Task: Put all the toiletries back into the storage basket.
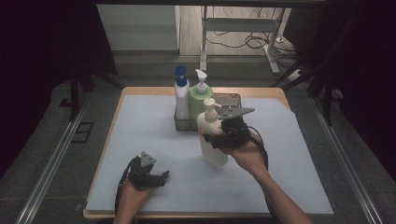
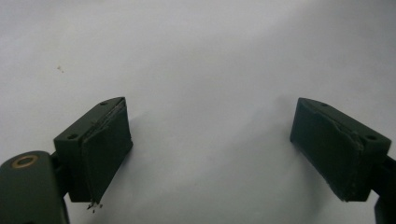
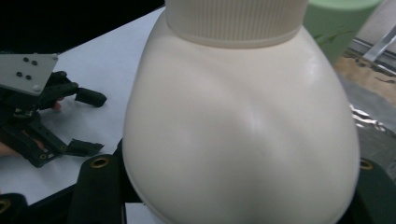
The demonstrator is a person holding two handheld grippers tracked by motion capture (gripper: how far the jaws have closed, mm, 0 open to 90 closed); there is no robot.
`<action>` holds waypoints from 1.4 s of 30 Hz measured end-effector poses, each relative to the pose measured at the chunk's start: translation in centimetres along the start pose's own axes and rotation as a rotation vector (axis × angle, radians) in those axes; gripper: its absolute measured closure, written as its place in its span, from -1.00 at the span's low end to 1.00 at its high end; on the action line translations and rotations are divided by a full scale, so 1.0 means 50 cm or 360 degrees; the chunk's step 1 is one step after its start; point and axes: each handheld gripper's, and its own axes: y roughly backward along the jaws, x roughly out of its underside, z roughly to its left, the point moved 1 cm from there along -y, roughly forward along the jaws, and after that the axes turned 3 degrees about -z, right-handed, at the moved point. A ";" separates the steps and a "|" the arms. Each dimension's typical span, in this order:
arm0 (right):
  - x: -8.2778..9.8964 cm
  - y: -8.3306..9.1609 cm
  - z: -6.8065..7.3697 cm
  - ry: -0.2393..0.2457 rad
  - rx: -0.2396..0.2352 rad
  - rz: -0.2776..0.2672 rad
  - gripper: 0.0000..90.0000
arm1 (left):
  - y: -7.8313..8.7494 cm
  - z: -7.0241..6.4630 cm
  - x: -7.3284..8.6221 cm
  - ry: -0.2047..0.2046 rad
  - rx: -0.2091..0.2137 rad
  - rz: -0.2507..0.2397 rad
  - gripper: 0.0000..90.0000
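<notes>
Nearest the person, the left gripper (image 1: 150, 176) rests low over the white sheet (image 1: 140, 135) that covers the bench (image 1: 140, 90), near its front left. Its jaws stand wide apart with nothing between them; in the left gripper view the two black pads (image 2: 105, 149) frame only bare white sheet.

Farther in and to the right, the right gripper (image 1: 215, 138) is clamped on a cream pump bottle (image 1: 212, 133), the pads pressing on either side of its rounded body below the shoulder. In the right gripper view the bottle's ribbed collar (image 3: 233, 21) is at the top of the picture. The bottle is in front of the wire basket (image 1: 233, 99), near the middle of the bench. Whether its base touches the sheet cannot be told. Its long axis runs nearly upright, leaning slightly, with the pump head on top and the nozzle pointing right.

There are three pump bottles in all. Beyond the held one, two stand upright in the basket at the far side: a white bottle with a blue pump (image 1: 181, 95) on the left and a green bottle with a white pump (image 1: 200, 93) just beside it. There are two grippers and one basket.
</notes>
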 end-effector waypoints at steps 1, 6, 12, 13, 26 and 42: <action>-0.002 0.005 -0.005 -0.0007 0.0010 -0.0003 -0.18 | 0.000 0.000 0.000 0.0000 0.0000 0.0000 -0.73; -0.009 0.022 -0.028 -0.0030 0.0054 -0.0019 -0.18 | 0.000 0.000 0.000 0.0000 -0.0001 -0.0001 -0.74; -0.022 0.039 -0.049 -0.0044 0.0097 -0.0039 -0.18 | 0.000 0.000 0.000 -0.0001 0.0000 -0.0001 -0.74; -0.025 0.042 -0.052 -0.0049 0.0101 -0.0043 -0.18 | 0.000 0.000 0.000 -0.0002 0.0000 0.0000 -0.74; -0.046 0.059 -0.105 -0.0113 0.0192 -0.0054 -0.18 | 0.000 0.000 0.000 -0.0001 0.0000 0.0000 -0.74; -0.069 0.040 -0.157 -0.0157 0.0290 -0.0082 -0.18 | 0.000 0.000 0.000 -0.0003 -0.0002 0.0002 -0.73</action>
